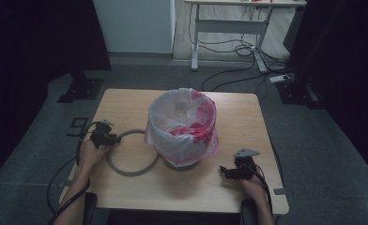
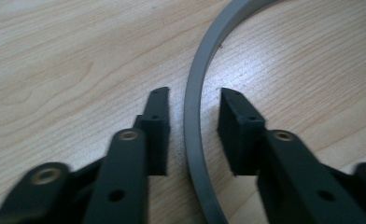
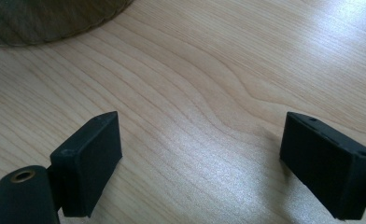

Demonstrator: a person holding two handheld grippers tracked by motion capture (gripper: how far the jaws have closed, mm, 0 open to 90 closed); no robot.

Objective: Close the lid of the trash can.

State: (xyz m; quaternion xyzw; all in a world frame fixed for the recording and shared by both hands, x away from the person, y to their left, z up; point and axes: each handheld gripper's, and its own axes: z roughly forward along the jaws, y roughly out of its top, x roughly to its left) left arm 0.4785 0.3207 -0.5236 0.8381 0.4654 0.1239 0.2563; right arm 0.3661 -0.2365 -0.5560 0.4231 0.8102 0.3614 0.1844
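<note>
A thin grey ring (image 1: 133,174) lies flat on the wooden table (image 1: 126,101), left of a bin (image 1: 182,161) lined with a white and pink bag (image 1: 182,117). My left gripper (image 1: 109,137) is at the ring's left side. In the left gripper view its jaws straddle the ring (image 2: 209,42), with a narrow gap showing on each side, so my left gripper (image 2: 193,92) is open and its pads do not press. My right gripper (image 1: 226,171) rests near the table's front right, and my right gripper (image 3: 200,116) is wide open over bare wood.
The bin's base (image 3: 41,18) is just beyond the right jaws. Past the table's far edge stand a white desk frame (image 1: 229,28) and loose cables (image 1: 248,51) on the floor. Dark stands (image 1: 81,86) flank the table.
</note>
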